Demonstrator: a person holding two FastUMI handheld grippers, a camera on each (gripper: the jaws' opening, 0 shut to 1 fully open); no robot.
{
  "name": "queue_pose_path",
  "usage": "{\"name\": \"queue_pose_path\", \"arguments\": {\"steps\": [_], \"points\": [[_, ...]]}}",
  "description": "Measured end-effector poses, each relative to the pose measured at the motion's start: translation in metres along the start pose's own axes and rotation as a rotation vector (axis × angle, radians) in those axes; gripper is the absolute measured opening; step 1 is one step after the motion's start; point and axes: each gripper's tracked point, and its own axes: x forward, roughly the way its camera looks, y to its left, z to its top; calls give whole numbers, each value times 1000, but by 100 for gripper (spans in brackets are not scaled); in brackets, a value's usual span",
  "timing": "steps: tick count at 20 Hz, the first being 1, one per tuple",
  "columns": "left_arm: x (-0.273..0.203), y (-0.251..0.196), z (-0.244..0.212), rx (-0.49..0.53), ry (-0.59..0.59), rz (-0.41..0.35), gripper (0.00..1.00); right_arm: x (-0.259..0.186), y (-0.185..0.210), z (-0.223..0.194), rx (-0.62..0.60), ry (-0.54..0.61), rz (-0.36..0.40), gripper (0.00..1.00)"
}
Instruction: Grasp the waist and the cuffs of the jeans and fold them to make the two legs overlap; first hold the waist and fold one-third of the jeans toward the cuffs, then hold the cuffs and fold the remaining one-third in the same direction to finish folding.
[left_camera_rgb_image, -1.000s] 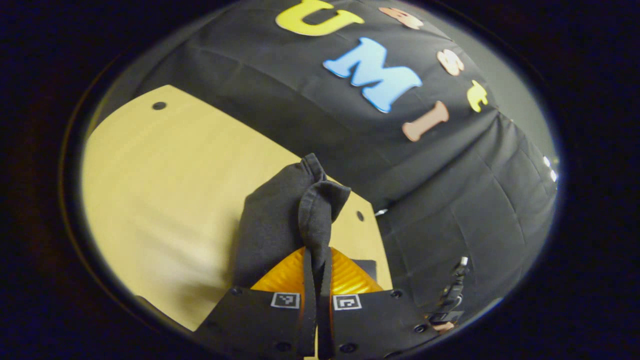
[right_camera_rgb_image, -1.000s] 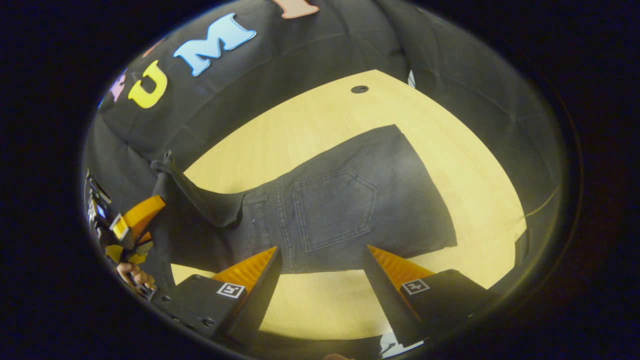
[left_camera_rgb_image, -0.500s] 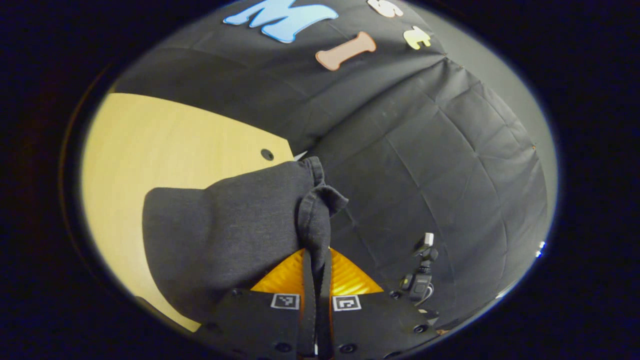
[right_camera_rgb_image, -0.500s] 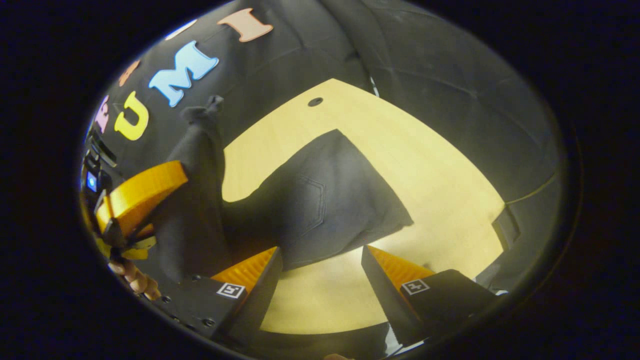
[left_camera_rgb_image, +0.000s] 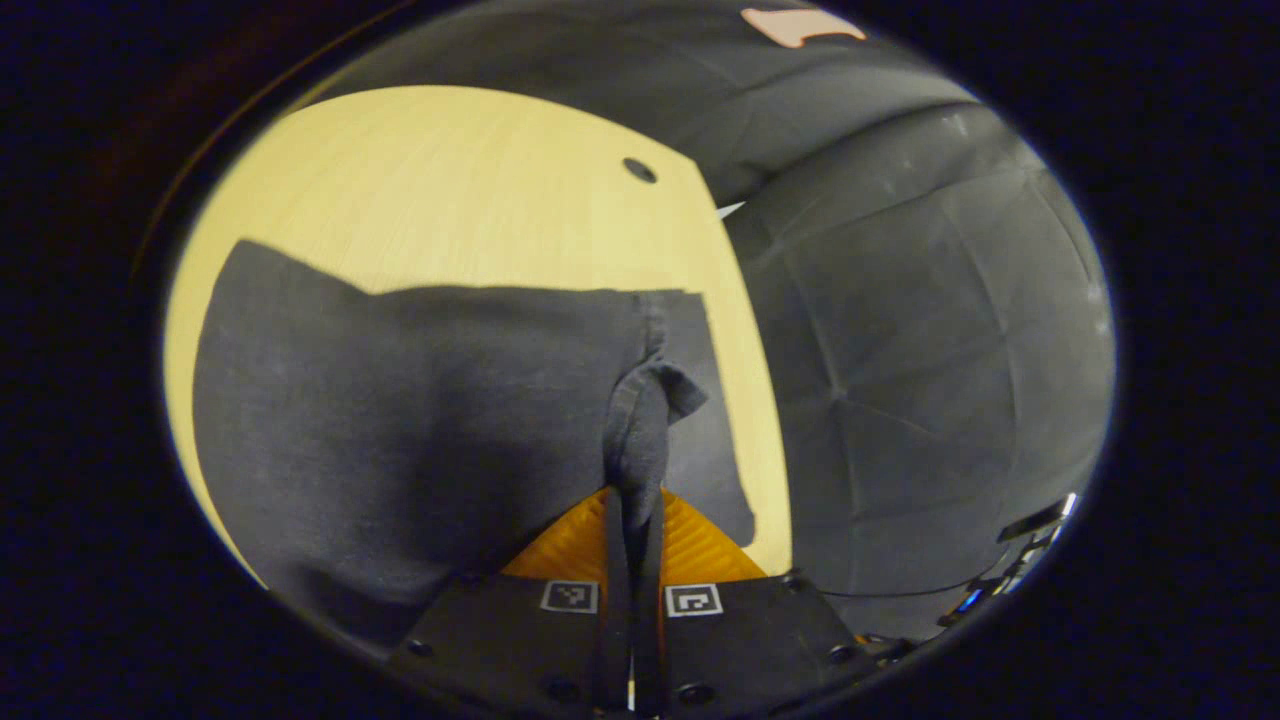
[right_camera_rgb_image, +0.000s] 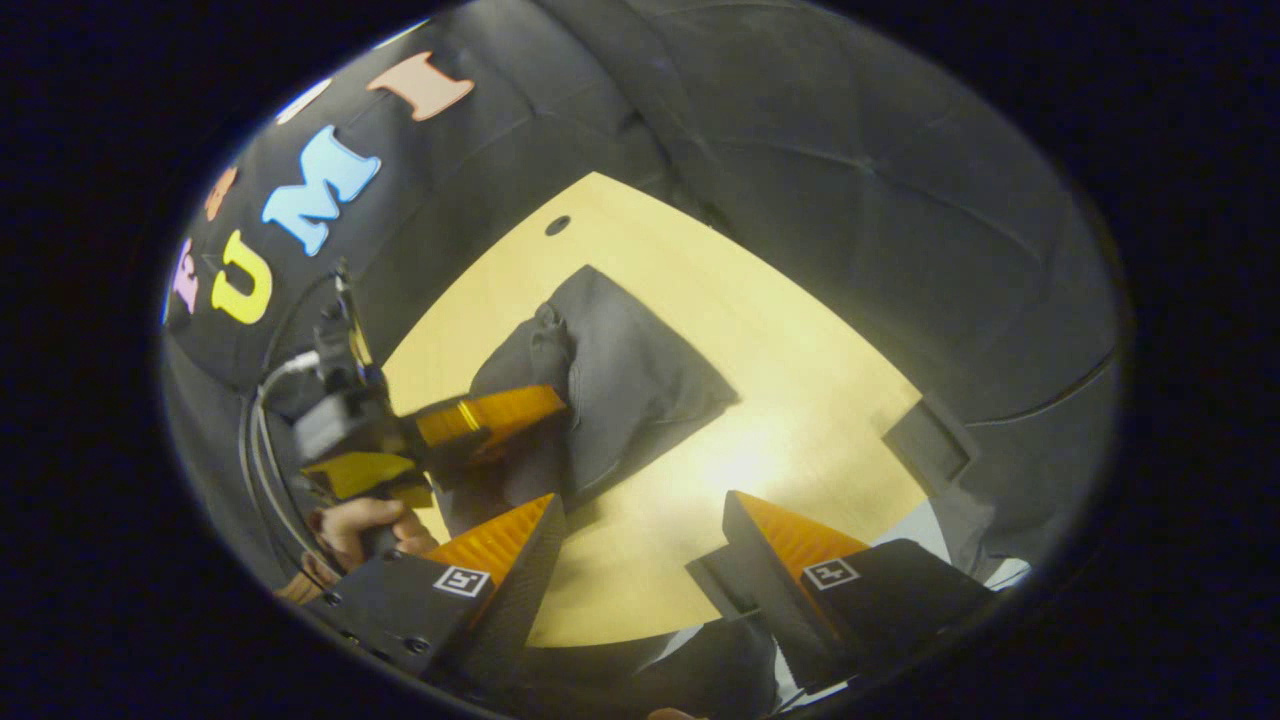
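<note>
The left gripper (left_camera_rgb_image: 632, 500) pinched the hem of the dark grey denim jeans (left_camera_rgb_image: 420, 400), whose folded bulk lay ahead and leftward on the pale wooden table (left_camera_rgb_image: 450, 180), while the right gripper (right_camera_rgb_image: 640, 520) hung spread, empty and farther off.

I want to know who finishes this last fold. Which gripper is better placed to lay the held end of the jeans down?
Left. The left gripper is shut on the bunched end of the jeans, already over the folded stack on the table. The right gripper is open, holds nothing, and hangs back off the cloth.
</note>
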Motion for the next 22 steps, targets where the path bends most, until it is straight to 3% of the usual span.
{"name": "queue_pose_path", "arguments": {"steps": [2, 3, 4, 6, 8, 10, 11, 12, 13, 16, 22], "points": [[-11, 0, 3, -103, -34, -29, 26, -5, -18, 4, 28, -11, 4, 97], [-18, -2, 2, -133, -28, -38, 40, -5, -24, 5, 37, -13, 7, 97], [-1, 3, 0, -146, -25, -38, 39, -5, -27, 4, 41, -9, 13, 97], [-13, 1, 1, -128, -17, -20, 39, -4, -29, 4, 45, 1, 27, 97], [-29, -22, 1, -24, 2, -61, 40, -3, -25, 6, 42, -3, 52, 97], [-53, -71, 5, 159, -32, -144, 100, -1, -26, 7, 27, -5, 63, 97], [-64, -91, 6, 268, -52, -170, 92, -1, -25, 9, 23, -11, 68, 97], [-74, -102, 9, 366, -86, -168, 99, 0, -24, 11, 25, -20, 72, 97], [-85, -110, 12, 435, -119, -158, 99, -1, -23, 13, 31, -32, 81, 97], [-125, -121, 19, 509, -219, -179, 99, -1, -16, 22, 39, -68, 93, 97], [-217, -63, 55, 653, -563, -41, 99, -26, 1, 44, -22, -189, 54, 97]]}}
